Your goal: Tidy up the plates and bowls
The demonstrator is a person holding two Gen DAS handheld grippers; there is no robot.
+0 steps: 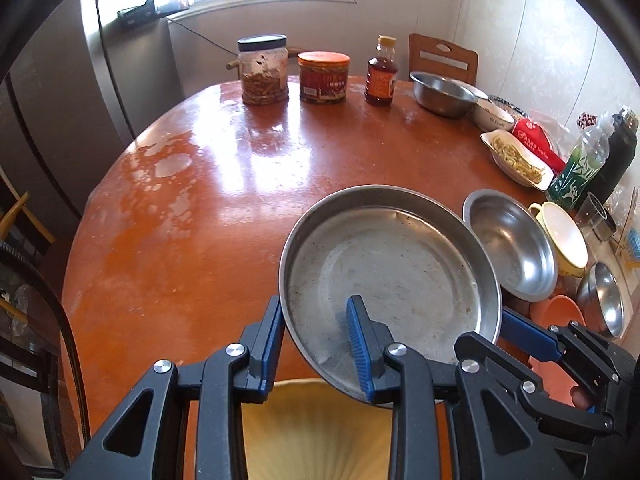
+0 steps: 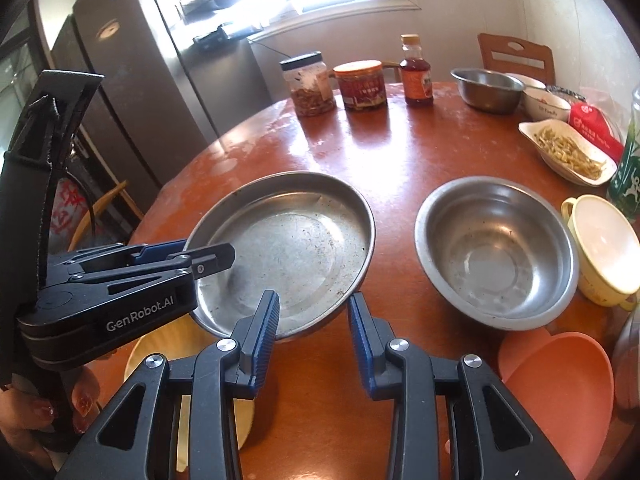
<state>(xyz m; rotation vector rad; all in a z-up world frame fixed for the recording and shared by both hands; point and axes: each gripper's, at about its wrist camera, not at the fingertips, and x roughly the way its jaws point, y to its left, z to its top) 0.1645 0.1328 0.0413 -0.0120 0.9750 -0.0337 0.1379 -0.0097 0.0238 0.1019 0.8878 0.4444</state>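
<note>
a: left wrist view: the large steel plate [image 1: 384, 280] is seen tilted, its near rim raised off the tabletop [image 1: 208, 200]. how is the left tool [image 1: 318, 344] set?

b: its fingers are spread, with the near-left rim of the plate lying between them; whether that rim is pinched cannot be told. a pale yellow dish [image 1: 316, 428] is seen under the tool at the near edge.

a: and from the right wrist view?

b: the left tool [image 2: 208, 258] is seen from the side at the plate's [image 2: 288, 248] left rim, one finger above the rim; a firm clamp cannot be confirmed there either. the right tool [image 2: 314, 324] is held released, nothing between its fingers, just by the plate's near rim.

a: what is placed beside the plate?

b: a steel bowl [image 2: 496, 252] is set just to its right, apart from it. a cream cup [image 2: 604, 248] is found past that bowl toward the right edge, and an orange bowl [image 2: 560, 392] at the near right edge.

a: the far edge?

b: two jars [image 2: 308, 84], a syrup bottle [image 2: 416, 72] and another steel bowl [image 2: 486, 90] are lined up there.
</note>
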